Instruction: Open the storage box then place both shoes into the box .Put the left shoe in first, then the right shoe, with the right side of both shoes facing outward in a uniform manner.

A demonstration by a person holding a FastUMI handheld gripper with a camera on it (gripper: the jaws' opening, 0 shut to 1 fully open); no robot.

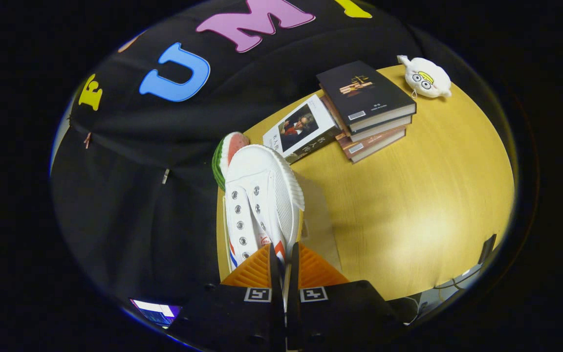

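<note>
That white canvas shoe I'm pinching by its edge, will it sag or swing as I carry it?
The white canvas lace-up shoe probably hangs stiffly; its ribbed rubber sole looks firm. Gripper pinches only the thin collar, so it may pivot or slip.

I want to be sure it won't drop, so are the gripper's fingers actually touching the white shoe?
Touching. In the gripper view the gripper is closed on the white shoe, both fingers pressing its heel edge with no gap visible.

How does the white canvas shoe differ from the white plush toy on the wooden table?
The white canvas shoe is pinched between the gripper fingers, lifted and turned on its side; the white plush toy lies free on the wooden table beyond the book stack. The shoe looks far larger, being closer. Both are mostly white.
</note>
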